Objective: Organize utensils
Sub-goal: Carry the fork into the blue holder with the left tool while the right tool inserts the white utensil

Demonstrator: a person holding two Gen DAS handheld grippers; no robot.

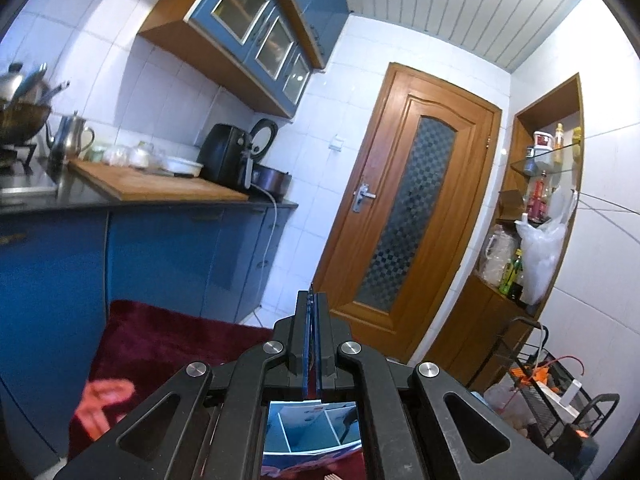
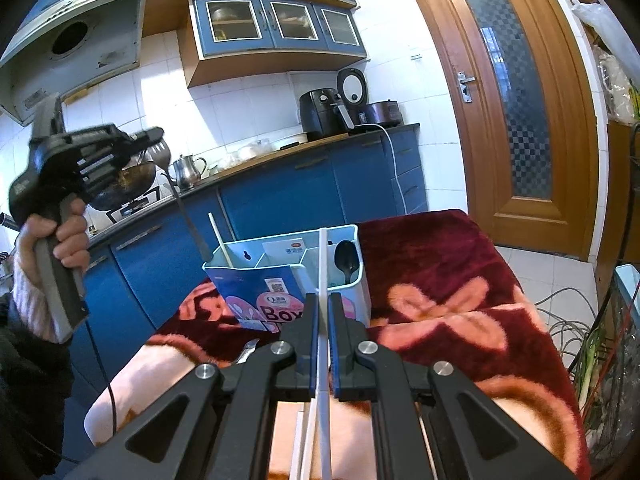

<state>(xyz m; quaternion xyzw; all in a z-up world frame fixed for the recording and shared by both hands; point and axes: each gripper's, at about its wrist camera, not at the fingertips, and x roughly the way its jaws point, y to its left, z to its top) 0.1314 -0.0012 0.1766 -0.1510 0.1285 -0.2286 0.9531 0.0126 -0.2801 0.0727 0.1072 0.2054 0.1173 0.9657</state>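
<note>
From my right wrist, the white chopstick point(image 2: 322, 320) I'm pinching runs off the bottom edge, its lower end unseen. The fork point(image 2: 176, 188) handle drops behind the box point(image 2: 256, 284) wall, and the black spoon point(image 2: 345, 260) shows only its bowl. My left gripper point(image 2: 154, 136) is blurred; I can't make out its fingertips there

A white chopstick point(image 2: 321, 300) is standing upright between the right gripper's point(image 2: 323, 312) closed fingers, just before a blue-white utensil box point(image 2: 280, 280) holding a black spoon point(image 2: 346, 262), while a metal fork point(image 2: 176, 188) is hanging from the left gripper point(image 2: 150, 138).
</note>
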